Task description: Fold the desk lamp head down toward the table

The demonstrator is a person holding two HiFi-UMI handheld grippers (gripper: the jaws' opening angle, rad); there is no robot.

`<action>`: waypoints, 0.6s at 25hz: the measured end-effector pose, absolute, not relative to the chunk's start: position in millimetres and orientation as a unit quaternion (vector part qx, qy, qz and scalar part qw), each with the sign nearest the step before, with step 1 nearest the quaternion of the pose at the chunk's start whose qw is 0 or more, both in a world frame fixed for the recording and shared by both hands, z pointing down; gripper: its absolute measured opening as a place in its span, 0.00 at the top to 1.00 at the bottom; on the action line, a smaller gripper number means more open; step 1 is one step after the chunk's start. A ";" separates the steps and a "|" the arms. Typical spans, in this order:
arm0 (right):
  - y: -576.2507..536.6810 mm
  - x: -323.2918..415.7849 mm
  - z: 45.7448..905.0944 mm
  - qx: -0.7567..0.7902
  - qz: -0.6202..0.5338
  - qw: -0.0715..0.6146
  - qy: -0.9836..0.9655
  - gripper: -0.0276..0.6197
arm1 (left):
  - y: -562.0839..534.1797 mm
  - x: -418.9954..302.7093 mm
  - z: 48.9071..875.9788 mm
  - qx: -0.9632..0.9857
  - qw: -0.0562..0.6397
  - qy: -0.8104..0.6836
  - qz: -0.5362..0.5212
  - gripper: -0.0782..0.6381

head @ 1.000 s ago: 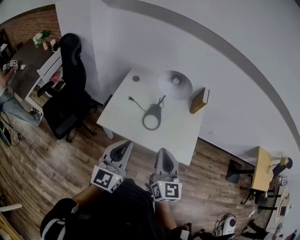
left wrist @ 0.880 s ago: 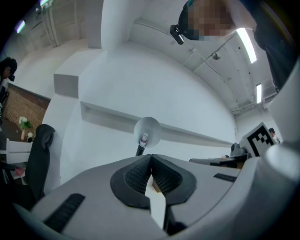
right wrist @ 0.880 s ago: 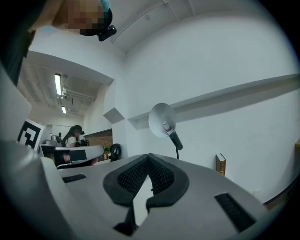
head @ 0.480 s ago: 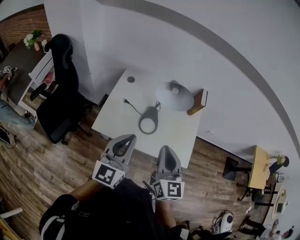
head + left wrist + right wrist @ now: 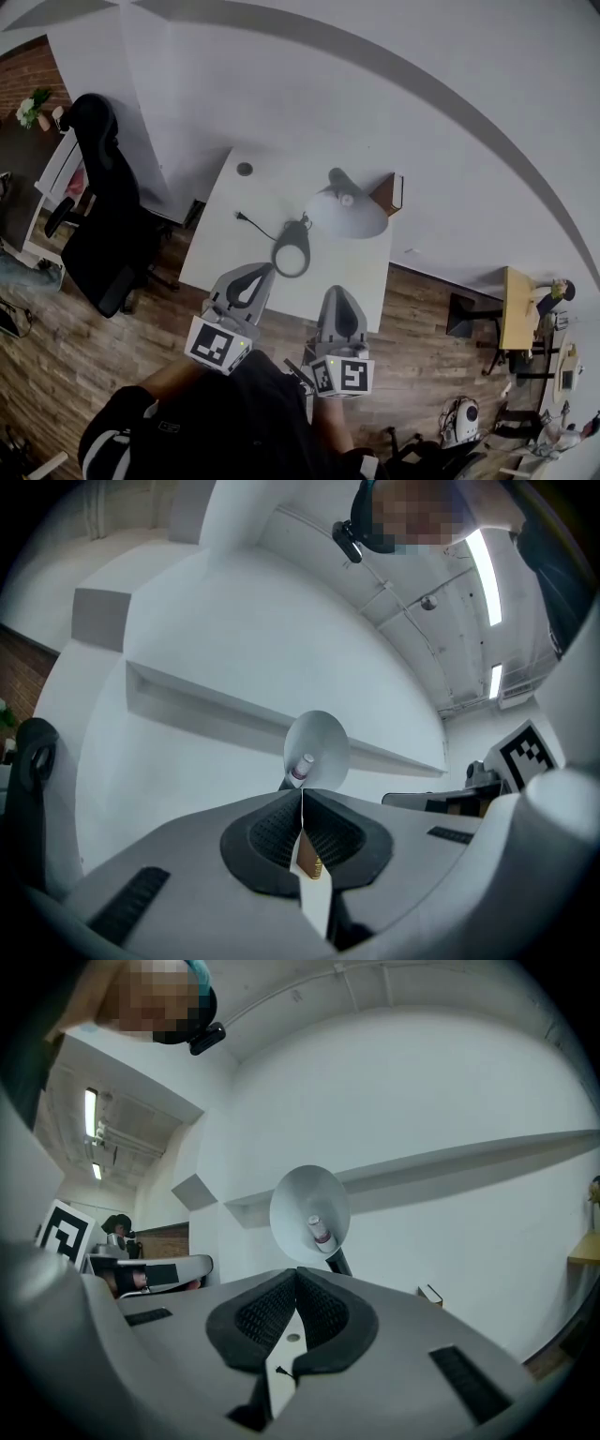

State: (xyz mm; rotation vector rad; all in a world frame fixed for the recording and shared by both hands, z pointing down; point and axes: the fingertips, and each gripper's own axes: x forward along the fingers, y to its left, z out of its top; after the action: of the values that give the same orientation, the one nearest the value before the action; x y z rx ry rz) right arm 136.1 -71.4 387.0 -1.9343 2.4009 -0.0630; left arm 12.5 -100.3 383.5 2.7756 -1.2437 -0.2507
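Head view: a white counter (image 5: 220, 253) is seen from above, set against a white wall. The desk lamp stands on it. Its dark ring base (image 5: 292, 251) sits near the middle, and the pale cone-shaped lamp head (image 5: 349, 212) is raised over the far right part. A plug (image 5: 242, 217) with its cord lies left of the base. A brown book (image 5: 386, 193) stands by the wall, partly covered by the lamp head. A black office chair (image 5: 103, 225) is noted left of the counter. The left tool (image 5: 261, 270) and the right tool (image 5: 336, 292) are held side by side at the near edge, apart from the lamp. Only this view gives the base and the layout.

Left gripper view: the left tool (image 5: 302, 794) is seen closed, pads together, with nothing gripped. Beyond it the lamp head (image 5: 317, 750) is turned mouth-on to the camera, with the bulb (image 5: 302, 766) exposed. The right tool's marker cube (image 5: 525, 752) is caught at the right edge.

Right gripper view: the right tool (image 5: 295, 1274) is likewise closed and empty. The lamp head (image 5: 309, 1208) is again seen mouth-on. The dark lamp arm (image 5: 337, 1260) below it is shown clearly only here. The book (image 5: 429, 1294) is noted low at the right.
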 end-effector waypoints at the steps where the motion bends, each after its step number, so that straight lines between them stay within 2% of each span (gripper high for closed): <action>1: -73.5 135.5 385.1 -0.631 -0.018 0.031 0.775 0.94 | -104.0 12.2 381.2 0.911 0.042 -0.401 -0.084 0.85; 11: -95.3 150.9 371.0 -0.655 -0.010 0.035 0.755 0.94 | -131.6 29.5 359.1 0.926 0.026 -0.366 -0.091 0.84; 13: -103.1 156.5 367.8 -0.656 -0.006 0.036 0.754 0.94 | -137.6 33.9 356.3 0.926 0.014 -0.367 -0.089 0.73; 15: -109.8 162.9 364.4 -0.656 -0.002 0.036 0.754 0.94 | -144.0 37.9 354.4 0.925 0.007 -0.369 -0.086 0.70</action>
State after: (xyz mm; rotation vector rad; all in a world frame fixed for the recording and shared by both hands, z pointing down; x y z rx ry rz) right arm 162.9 -109.8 364.4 -2.0157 2.3144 -0.0075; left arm 37.9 -144.0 354.4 2.8939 -1.1542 -0.2700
